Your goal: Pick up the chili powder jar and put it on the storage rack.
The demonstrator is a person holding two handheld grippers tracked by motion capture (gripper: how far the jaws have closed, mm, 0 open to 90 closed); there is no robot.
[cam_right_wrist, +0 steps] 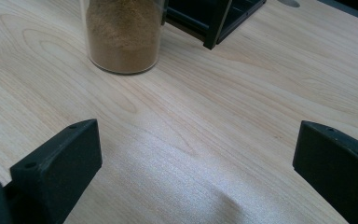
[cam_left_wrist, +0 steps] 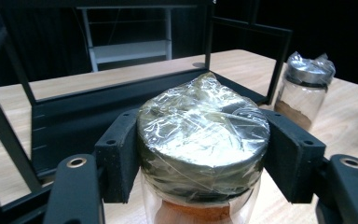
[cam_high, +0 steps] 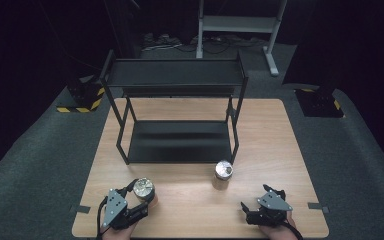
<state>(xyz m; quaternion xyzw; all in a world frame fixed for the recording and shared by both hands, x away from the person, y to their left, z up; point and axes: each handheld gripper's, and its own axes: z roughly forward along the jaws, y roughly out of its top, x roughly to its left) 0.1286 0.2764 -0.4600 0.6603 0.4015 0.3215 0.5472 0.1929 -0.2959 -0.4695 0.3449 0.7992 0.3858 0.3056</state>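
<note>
My left gripper is shut on a glass jar with a dark lid wrapped in clear film and brown powder inside, near the table's front left. A second jar of the same kind stands on the table in front of the shelf's right leg. At the front right my right gripper rests open over bare wood, its jaws wide apart, with that second jar ahead of it and to its left.
A black two-level metal shelf rack stands on the far half of the wooden table. Dark carpet surrounds the table. A grey metal stand is on the floor behind.
</note>
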